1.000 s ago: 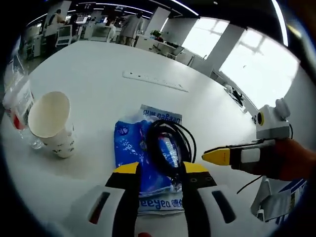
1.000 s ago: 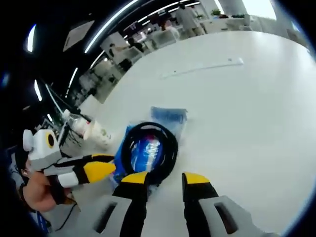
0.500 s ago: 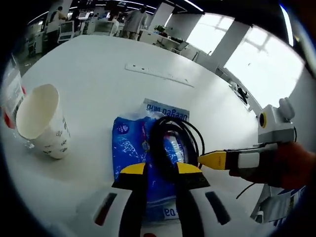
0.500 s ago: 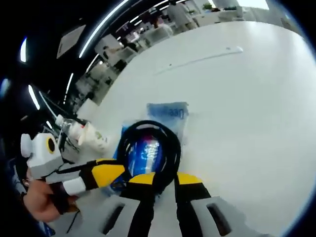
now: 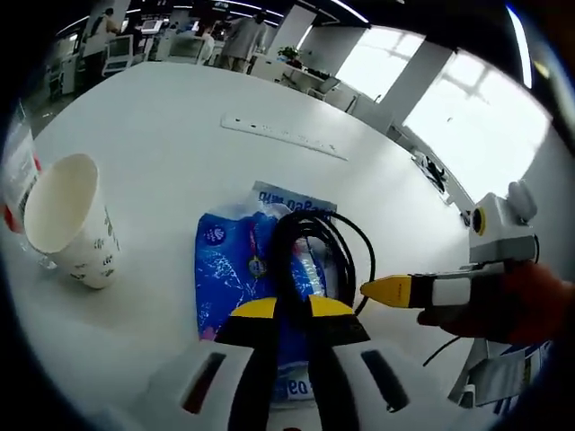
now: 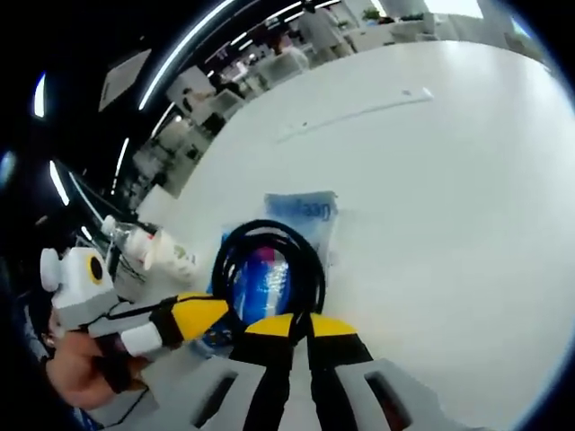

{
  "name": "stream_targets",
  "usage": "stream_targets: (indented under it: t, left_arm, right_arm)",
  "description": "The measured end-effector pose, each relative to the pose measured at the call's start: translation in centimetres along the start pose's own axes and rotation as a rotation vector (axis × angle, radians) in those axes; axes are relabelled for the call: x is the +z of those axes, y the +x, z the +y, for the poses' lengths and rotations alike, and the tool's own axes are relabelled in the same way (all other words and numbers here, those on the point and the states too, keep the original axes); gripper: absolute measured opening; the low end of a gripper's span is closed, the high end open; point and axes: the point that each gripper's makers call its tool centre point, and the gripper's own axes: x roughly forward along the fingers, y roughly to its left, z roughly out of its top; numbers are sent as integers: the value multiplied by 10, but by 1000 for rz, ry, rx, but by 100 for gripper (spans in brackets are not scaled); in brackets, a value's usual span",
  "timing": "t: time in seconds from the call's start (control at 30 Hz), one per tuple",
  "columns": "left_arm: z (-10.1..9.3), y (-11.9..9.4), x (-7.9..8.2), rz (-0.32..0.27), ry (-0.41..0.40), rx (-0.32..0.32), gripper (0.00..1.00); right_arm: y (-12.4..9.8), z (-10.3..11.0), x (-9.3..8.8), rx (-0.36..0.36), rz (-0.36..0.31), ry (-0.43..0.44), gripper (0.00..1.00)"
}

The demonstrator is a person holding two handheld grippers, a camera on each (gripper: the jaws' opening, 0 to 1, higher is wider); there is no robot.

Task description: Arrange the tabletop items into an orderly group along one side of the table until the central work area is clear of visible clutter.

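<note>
Paper cup point(image 5: 67, 220) at left on white table point(image 5: 171, 126), blue packet point(image 5: 247, 269) mid-table under coiled black cable point(image 5: 310, 260), left gripper point(image 5: 289, 310) clenched on cable's near loop, right gripper point(image 6: 296, 325) pinched on same coil, white strip point(image 5: 283, 136) beyond.

I see a white table point(image 5: 180, 117) carrying a blue packet point(image 5: 243, 269), a paper cup point(image 5: 67, 220) beside a plastic bottle point(image 5: 18, 175), and a flat strip point(image 5: 283, 137).
</note>
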Motion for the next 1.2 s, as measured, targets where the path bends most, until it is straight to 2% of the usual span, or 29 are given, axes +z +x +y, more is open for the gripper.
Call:
stream_targets:
  t: [0.5,0.7,1.2]
  left_arm:
    - [-22,-15,-3,-12,29,-22,4]
    - [-33,-17,-13,7,55,-36,4]
    - [-73,-11,-38,49,108,-86,4]
  right_arm:
    - [-30,4,-9,9,-43,-39,1]
    - [-43,0,-20,1,-62,-13,1]
    - [-75,-31,-41,-36,-96,42,1]
